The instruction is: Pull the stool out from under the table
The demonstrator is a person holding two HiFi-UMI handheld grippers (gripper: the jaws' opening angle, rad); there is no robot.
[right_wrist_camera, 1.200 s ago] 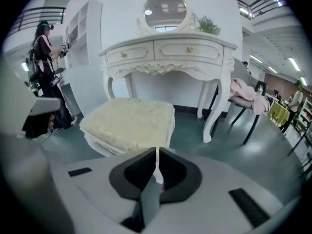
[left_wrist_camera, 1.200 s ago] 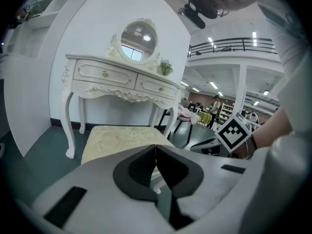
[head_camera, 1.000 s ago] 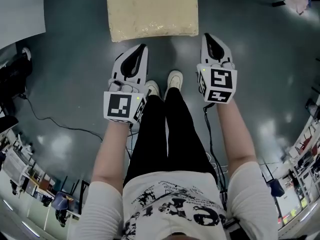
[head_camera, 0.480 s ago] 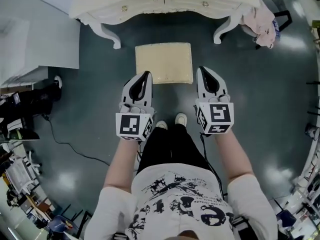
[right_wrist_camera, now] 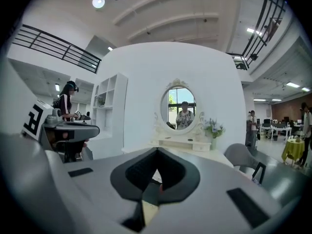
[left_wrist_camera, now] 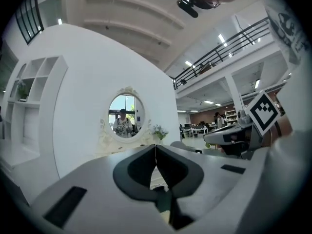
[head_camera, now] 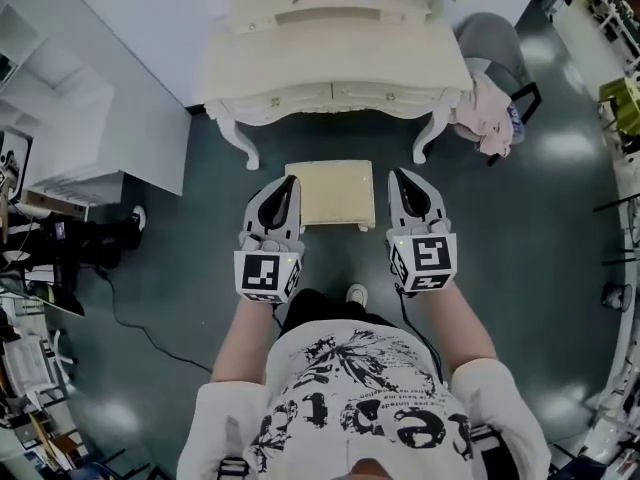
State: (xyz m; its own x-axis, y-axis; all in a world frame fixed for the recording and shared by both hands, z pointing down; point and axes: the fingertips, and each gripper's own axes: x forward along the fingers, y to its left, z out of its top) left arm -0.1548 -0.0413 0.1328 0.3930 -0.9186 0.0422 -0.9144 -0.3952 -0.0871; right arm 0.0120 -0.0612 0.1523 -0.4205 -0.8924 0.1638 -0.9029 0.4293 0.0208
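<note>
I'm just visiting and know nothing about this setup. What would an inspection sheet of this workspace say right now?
Surface: dark glossy floor, lamp glare on it.
Job's things: cream stool stands in front of the white dressing table, clear of its top.
Clutter: pink cloth draped on a grey chair right of the table.
Grippers: left gripper and right gripper both shut, empty, flanking the stool in the head view.
Cables: black cable trails across the floor at left.
Surroundings: white shelf unit at left; oval mirror on the table.
</note>
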